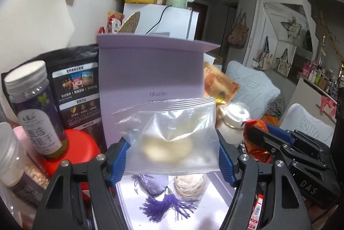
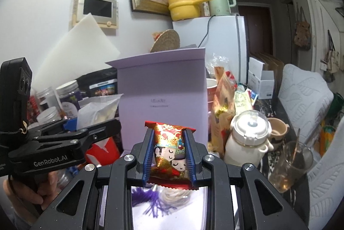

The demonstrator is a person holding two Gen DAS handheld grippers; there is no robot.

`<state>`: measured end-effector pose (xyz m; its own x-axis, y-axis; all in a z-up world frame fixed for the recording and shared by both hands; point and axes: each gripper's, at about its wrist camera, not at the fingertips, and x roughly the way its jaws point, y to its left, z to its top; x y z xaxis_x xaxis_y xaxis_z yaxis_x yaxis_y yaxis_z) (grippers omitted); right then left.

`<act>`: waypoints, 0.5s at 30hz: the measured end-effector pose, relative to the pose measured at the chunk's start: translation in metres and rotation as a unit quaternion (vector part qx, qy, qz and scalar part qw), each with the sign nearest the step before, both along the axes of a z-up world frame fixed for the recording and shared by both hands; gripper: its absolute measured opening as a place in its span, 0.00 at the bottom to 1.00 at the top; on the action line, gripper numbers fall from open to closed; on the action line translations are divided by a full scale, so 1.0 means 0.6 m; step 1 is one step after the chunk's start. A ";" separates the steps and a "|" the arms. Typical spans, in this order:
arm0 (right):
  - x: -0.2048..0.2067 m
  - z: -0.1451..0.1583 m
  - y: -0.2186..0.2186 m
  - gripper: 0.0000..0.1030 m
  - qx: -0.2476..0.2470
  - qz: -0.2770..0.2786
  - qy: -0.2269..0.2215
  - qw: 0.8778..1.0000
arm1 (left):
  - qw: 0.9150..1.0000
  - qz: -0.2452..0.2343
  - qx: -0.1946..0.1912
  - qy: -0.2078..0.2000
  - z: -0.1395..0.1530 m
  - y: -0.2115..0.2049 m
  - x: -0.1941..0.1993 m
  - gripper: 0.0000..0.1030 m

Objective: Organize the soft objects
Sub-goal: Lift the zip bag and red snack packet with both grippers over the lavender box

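Here, left claw (image 1: 173, 157) clamped on clear zip bag (image 1: 169, 135), right claw (image 2: 169, 154) pinching shiny red-gold packet (image 2: 169, 148).

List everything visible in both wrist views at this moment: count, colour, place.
zip bag: 1, clear with pale contents, held above the box
candy packet: 1, red and gold, held above the box
box: 1, lilac, lid upright, centre
tassel pouch: 1, purple, inside box
cream pouch: 1, inside box, beside the tassel pouch
jar: 1, clear with purple label, left
kettle bottle: 1, cream, right
glass: 1, clear, far right
left gripper: black with blue pads, shut on zip bag
right gripper: shut on candy packet
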<state>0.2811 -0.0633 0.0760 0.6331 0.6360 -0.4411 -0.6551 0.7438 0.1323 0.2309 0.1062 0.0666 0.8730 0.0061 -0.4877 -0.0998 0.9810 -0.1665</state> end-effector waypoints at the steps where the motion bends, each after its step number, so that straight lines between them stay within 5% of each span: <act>1: 0.006 -0.004 0.003 0.26 -0.003 0.000 0.001 1.000 | 1.000 -0.002 -0.003 0.004 -0.004 0.001 0.006 0.69; 15: 0.080 -0.091 0.019 0.26 -0.039 -0.016 0.069 0.997 | 0.996 0.017 0.034 0.081 -0.086 -0.008 0.083 0.69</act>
